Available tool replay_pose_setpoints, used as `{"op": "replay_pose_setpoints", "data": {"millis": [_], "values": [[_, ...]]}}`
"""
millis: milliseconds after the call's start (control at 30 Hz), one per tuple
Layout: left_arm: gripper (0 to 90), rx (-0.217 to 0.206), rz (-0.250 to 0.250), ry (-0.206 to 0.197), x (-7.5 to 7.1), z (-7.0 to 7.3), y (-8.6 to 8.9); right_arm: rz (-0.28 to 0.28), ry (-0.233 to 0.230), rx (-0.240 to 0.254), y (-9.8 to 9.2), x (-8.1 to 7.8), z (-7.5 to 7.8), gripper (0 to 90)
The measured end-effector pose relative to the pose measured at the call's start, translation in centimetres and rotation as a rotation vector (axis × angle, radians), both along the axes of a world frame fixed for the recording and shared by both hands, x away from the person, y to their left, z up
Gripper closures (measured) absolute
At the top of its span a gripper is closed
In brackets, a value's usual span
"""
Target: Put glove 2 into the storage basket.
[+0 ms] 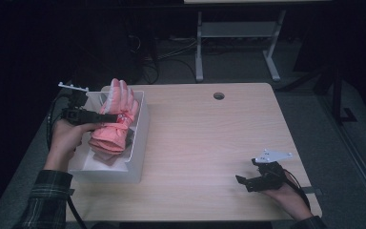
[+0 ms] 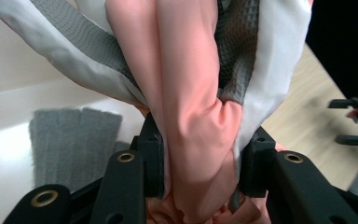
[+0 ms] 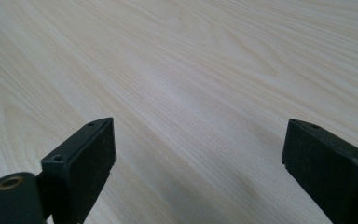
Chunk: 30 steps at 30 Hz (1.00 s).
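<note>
A salmon-pink glove (image 1: 116,119) with light grey panels and dark grey textured grip sits in a white bin (image 1: 140,138) on pale woodgrain table (image 1: 209,143).

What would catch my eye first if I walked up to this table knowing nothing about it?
Most likely the puffy salmon-pink glove with grey and white palm patches, clamped in the person's left tool over the white rectangular plastic bin at the table's left edge. A flat grey knitted glove lies on the bin's floor beneath it. Across the pale wooden table, the right tool rests at the near right with its jaws wide apart and nothing between them.
</note>
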State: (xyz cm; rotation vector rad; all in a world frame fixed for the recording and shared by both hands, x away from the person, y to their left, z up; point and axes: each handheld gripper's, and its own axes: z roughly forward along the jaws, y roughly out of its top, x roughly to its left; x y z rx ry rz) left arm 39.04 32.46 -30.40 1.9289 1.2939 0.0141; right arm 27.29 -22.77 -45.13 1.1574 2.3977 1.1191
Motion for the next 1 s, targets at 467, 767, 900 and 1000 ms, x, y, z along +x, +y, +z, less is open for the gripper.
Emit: {"op": "replay_pose_setpoints", "data": {"millis": [467,767,900,1000], "values": [[58.3,-0.004,0.006,0.114,2.0,-5.7,-0.3,0.003,-0.001,-0.003,0.0,0.0,0.0,9.4],[57.6,0.04,-0.021,0.203,2.8,-9.4,-0.9,-0.006,0.0,-0.006,-0.3,-0.1,0.0,9.4],[56.7,0.029,-0.02,0.225,3.0,-10.5,-0.8,-0.007,-0.003,-0.002,-0.3,-0.2,0.0,9.4],[50.6,0.026,-0.014,0.212,2.9,-10.7,-0.6,-0.007,-0.002,-0.002,-0.4,-0.1,-0.1,9.4]]}}
